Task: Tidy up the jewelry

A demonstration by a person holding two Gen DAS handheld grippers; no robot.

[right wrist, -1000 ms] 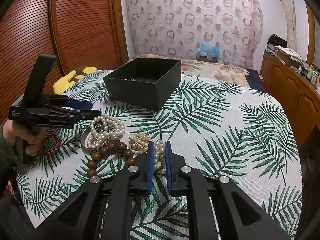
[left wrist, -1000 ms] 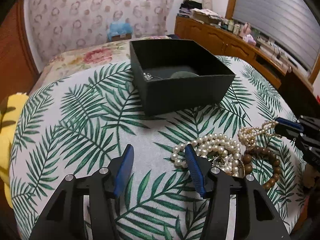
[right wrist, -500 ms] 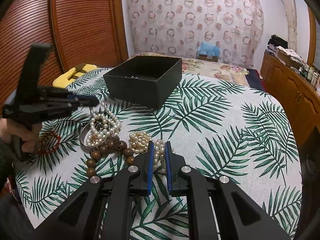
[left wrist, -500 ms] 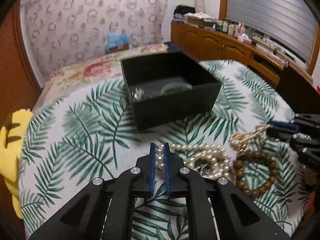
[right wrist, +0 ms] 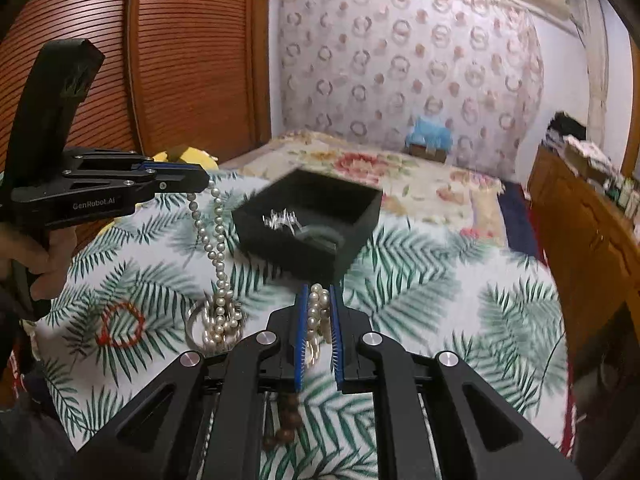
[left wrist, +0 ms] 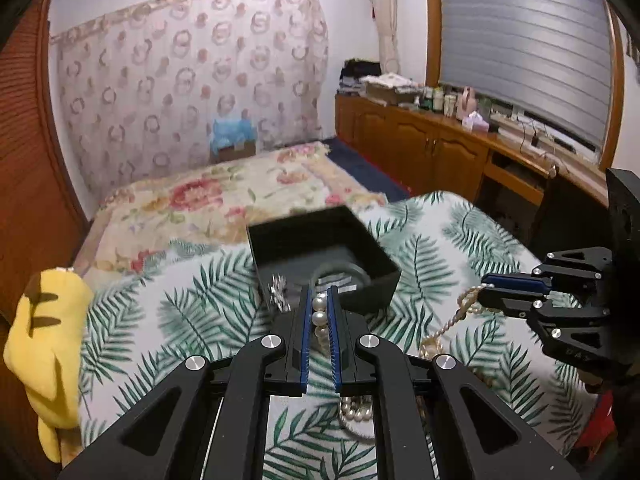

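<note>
Bedroom, table under palm-leaf cloth [right wrist: 420, 300], open black box [right wrist: 308, 224] on it. Left gripper [left wrist: 319, 308] nearly closed on pearl necklace [right wrist: 218, 240] — strand hangs straight down from its tips, long axis vertical, lower end in heap on cloth. Right gripper [right wrist: 319, 312] nearly closed on smaller pearl string [right wrist: 318, 308] — strand trails back below its fingers; brown beads [right wrist: 288, 420] underneath.

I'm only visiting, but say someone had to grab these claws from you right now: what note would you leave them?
Left claw: shut on the white pearl necklace, lifted, its tail trailing on the tablecloth.
Right claw: shut on a small pearl bracelet.
Black box: open, holds a silver piece.
Left: drop both in; wooden beads, red bracelet, bangle remain.
</note>
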